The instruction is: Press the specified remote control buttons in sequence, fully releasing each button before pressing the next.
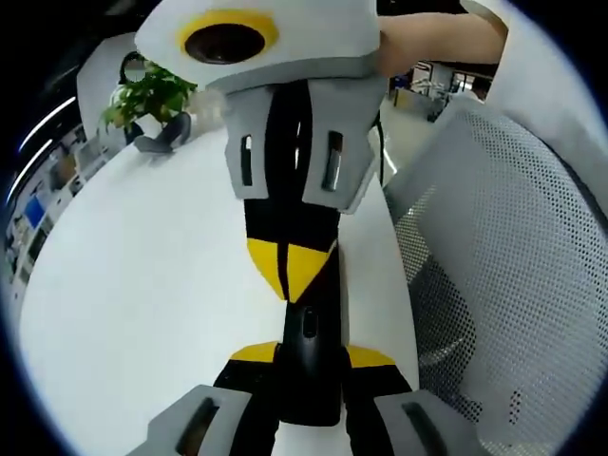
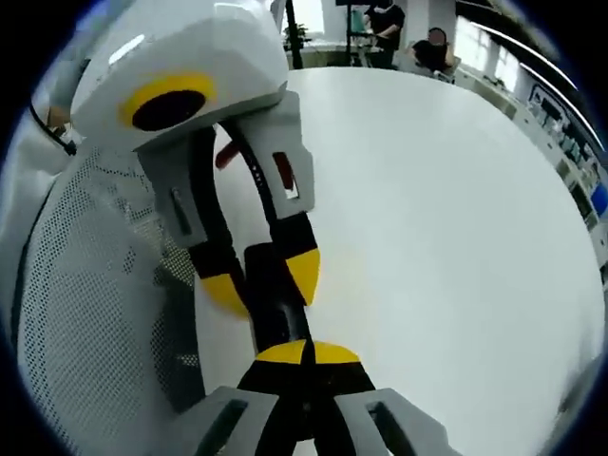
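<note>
Black remote (image 1: pixel 309 366) sat clamped between my left gripper's (image 1: pixel 312 359) yellow tips, held over the white table (image 1: pixel 142 285). My right gripper (image 2: pixel 306 353), tips pinched together with nothing between them, bore down on the remote's face. I judged one press underway; which button, and how many were left, I couldn't tell.
</note>
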Demonstrator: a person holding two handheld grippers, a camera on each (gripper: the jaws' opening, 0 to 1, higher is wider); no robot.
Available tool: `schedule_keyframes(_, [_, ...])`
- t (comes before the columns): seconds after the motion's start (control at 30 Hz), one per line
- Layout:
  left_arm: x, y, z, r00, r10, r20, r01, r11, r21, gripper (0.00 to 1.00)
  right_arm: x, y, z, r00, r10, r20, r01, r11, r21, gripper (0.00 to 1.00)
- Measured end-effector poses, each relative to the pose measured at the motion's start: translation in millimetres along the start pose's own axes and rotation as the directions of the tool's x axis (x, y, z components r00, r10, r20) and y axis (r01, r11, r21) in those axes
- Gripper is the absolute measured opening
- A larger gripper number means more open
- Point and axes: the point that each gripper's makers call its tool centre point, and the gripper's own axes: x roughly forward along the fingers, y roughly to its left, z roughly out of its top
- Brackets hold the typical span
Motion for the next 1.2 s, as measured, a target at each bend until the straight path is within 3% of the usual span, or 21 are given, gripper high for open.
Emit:
schedule_keyframes(0.07, [0,0.1,0.1,1.0,0.001,0.002,-0.001,1.0,-0.001,0.24,-2,2,-1.4,1.0,-0.003,0.012,0.003,0.999,0.032,0.0])
schedule_keyframes(0.2, [0,0.3,0.2,1.0,0.0,0.002,0.0,1.0,0.0,0.24,-5,15,6.2,0.999,0.013,0.043,-0.013,1.0,-0.016,0.0])
schedule_keyframes(0.47, [0,0.3,0.2,1.0,-0.002,0.004,0.002,1.0,0.001,0.24,1,19,6.0,1.0,0.002,-0.013,-0.004,0.992,-0.129,0.0])
schedule_keyframes(0.57, [0,0.1,0.2,1.0,-0.005,0.006,0.005,1.0,0.0,0.24,2,22,3.1,0.998,0.011,-0.062,-0.026,0.968,-0.249,0.0])
schedule_keyframes(0.6, [0,0.2,0.1,1.0,-0.006,0.008,0.006,1.0,0.001,0.24,1,20,3.9,0.997,-0.009,-0.081,-0.017,0.95,-0.312,0.0])
schedule_keyframes(0.73, [0,-0.1,0.5,1.0,-0.013,0.019,0.013,1.0,-0.004,0.24,4,21,4.4,0.991,-0.038,-0.129,-0.016,0.918,-0.397,0.0])
schedule_keyframes(0.83, [-1,-0.5,0.5,1.0,-0.011,0.02,0.011,1.0,-0.005,0.24,5,21,5.3,0.99,-0.06,-0.125,0.005,0.916,-0.401,0.0])
schedule_keyframes(0.9, [-1,-0.5,0.7,1.0,-0.006,0.024,0.006,1.0,-0.011,0.24,6,19,6.3,0.989,-0.1,-0.107,0.039,0.885,-0.463,0.0])
schedule_keyframes(0.97, [-1,-0.6,0.6,1.0,-0.004,0.025,0.004,1.0,-0.011,0.24,6,21,4.7,0.989,-0.103,-0.106,0.045,0.893,-0.448,0.0])
schedule_keyframes(1.07, [-1,-0.6,0.6,1.0,-0.001,0.022,0.001,1.0,-0.008,0.24,5,19,6.4,0.991,-0.101,-0.091,0.062,0.932,-0.357,0.0])
schedule_keyframes(1.2, [-1,-0.2,0.7,1.0,-0.002,0.023,0.002,1.0,-0.009,0.24,2,19,5.1,0.994,-0.095,-0.054,0.069,0.927,-0.367,0.0])
